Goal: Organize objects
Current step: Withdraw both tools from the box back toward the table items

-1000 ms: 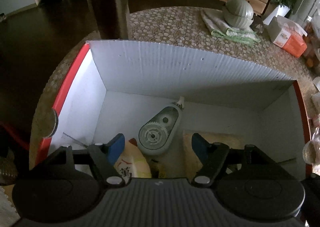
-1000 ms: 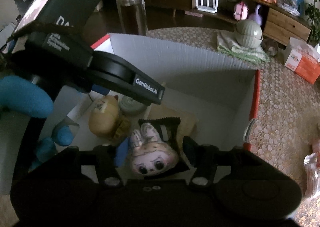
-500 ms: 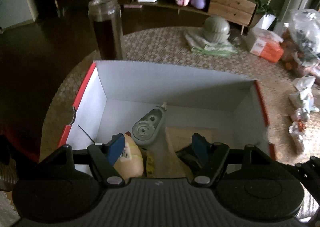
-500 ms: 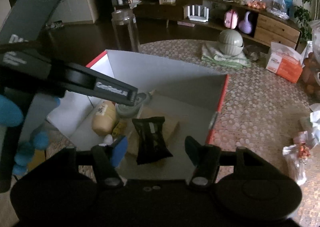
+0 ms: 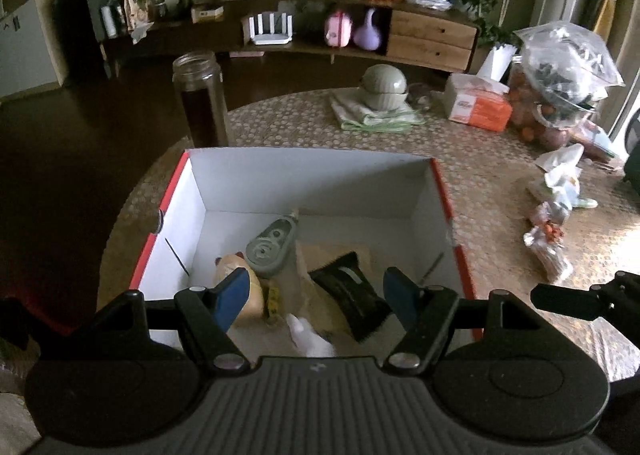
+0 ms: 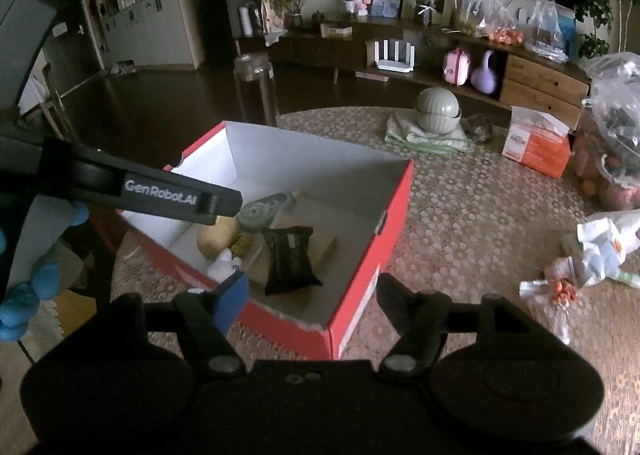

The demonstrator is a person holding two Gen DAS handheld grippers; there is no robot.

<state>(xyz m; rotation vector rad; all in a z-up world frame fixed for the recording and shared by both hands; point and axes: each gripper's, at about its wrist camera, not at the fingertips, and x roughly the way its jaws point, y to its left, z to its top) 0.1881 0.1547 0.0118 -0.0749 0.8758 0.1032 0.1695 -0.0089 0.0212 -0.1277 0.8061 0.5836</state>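
A red box (image 5: 442,191) with a white inside (image 6: 396,199) stands on the round table. In it lie a grey correction-tape dispenser (image 5: 267,245) (image 6: 260,211), a tan bottle (image 5: 234,267) (image 6: 216,239), a black packet (image 5: 350,289) (image 6: 290,259) on a brown card, and a small white thing (image 5: 310,339) (image 6: 224,265). My left gripper (image 5: 314,291) is open and empty above the box's near edge. My right gripper (image 6: 310,295) is open and empty, above and in front of the box's near corner. The left gripper's body (image 6: 160,195) shows in the right wrist view.
A tall dark glass jar (image 5: 200,95) stands behind the box. Stacked green bowls on a folded cloth (image 5: 380,103), an orange tissue pack (image 5: 478,107), a bag of fruit (image 5: 560,87) and crumpled wrappers (image 5: 556,215) (image 6: 592,251) lie on the table's right side.
Both grippers have risen and pulled back from the box. The right gripper let go of the black packet with the doll face; it now lies face down in the box.
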